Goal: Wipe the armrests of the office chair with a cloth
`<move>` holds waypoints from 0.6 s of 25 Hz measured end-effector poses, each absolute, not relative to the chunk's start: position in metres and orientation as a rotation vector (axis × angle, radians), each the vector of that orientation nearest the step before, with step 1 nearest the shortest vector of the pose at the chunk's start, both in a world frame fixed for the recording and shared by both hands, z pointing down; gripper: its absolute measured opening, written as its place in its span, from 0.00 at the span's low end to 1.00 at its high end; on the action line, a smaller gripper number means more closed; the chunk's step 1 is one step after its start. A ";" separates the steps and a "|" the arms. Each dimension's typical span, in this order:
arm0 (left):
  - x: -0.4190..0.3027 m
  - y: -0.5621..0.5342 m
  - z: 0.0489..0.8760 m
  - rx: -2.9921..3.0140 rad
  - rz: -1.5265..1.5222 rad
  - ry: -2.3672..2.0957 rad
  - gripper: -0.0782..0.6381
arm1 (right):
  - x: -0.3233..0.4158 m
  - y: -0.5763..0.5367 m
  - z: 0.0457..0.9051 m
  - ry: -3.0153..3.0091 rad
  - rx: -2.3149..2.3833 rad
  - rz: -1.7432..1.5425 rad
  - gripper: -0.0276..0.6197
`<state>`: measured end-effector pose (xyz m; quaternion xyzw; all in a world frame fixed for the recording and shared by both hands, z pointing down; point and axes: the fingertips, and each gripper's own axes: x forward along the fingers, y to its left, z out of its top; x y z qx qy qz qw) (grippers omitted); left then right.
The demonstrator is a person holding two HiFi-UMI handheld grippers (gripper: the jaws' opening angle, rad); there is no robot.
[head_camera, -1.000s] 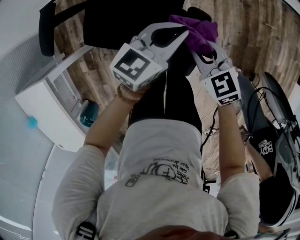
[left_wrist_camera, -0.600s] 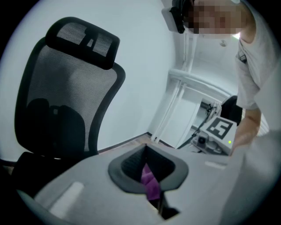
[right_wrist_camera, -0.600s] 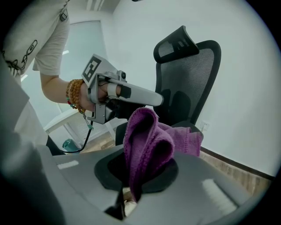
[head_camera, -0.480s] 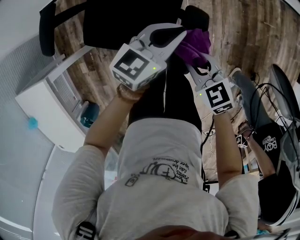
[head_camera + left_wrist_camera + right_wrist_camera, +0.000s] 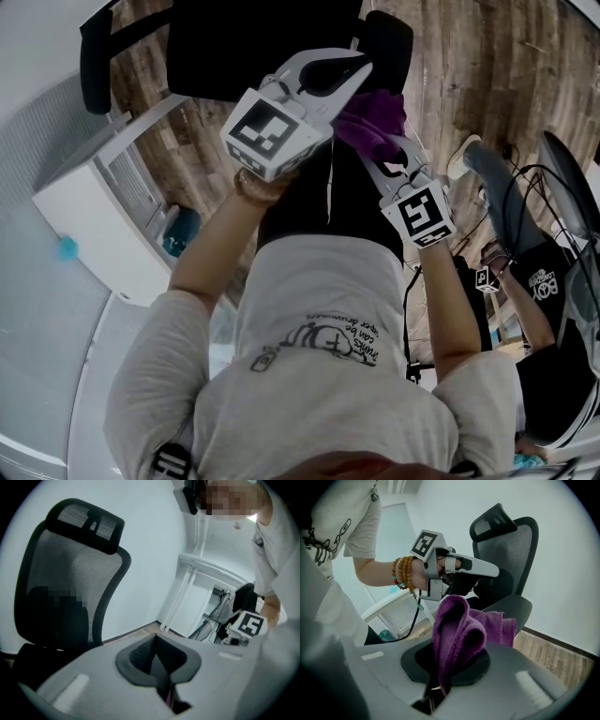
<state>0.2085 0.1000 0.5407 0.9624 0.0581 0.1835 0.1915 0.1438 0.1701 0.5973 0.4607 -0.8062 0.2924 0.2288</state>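
1 fuzzy, folded purple cloth (image 5: pixel 459 620) in the right claw (image 5: pixel 435 691)

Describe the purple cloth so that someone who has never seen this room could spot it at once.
Start at the black mesh office chair on the wooden floor. Close to it, the right gripper is shut on a folded purple terry cloth. It is the only soft, brightly coloured thing among the black chair and the pale grey gripper.
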 end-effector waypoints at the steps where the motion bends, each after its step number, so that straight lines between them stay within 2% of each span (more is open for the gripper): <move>1: 0.211 0.098 0.539 2.704 0.514 0.164 0.11 | 0.142 0.172 0.597 -2.221 1.264 0.811 0.09; 15: 0.216 0.082 0.536 2.696 0.516 0.149 0.11 | 0.117 0.198 0.593 -2.239 1.215 0.892 0.09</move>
